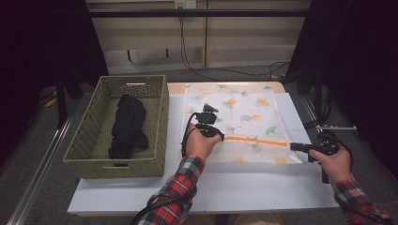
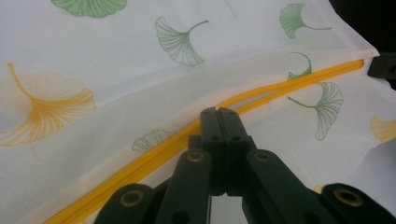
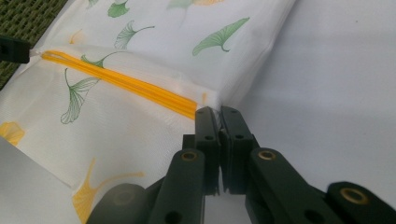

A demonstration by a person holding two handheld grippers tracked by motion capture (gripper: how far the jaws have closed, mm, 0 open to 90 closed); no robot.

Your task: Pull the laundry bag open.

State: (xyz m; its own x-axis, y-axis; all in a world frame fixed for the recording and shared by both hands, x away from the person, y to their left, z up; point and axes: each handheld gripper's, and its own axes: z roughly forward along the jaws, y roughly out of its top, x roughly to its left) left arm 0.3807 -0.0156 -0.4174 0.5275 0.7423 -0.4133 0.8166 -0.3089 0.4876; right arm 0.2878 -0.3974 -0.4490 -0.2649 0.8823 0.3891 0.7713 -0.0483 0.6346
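A white mesh bag (image 1: 244, 115) printed with green and orange ginkgo leaves lies flat on the table, and an orange zipper (image 1: 256, 140) runs along its near side. My left gripper (image 1: 219, 136) is shut on the zipper (image 2: 280, 88); in its own view the closed tips (image 2: 218, 111) sit right on the yellow band. My right gripper (image 1: 292, 146) is shut on the bag's right corner, where the zipper (image 3: 130, 84) ends at its tips (image 3: 217, 111). The far end of that zipper meets the left gripper (image 3: 11, 49). The right gripper (image 2: 383, 65) shows at the zipper's other end.
A woven basket (image 1: 94, 140) stands left of the bag with a black garment (image 1: 126, 126) lying in it. A white board (image 1: 244, 183) covers the table under the bag. Cables hang down the wall behind, and dark curtains close both sides.
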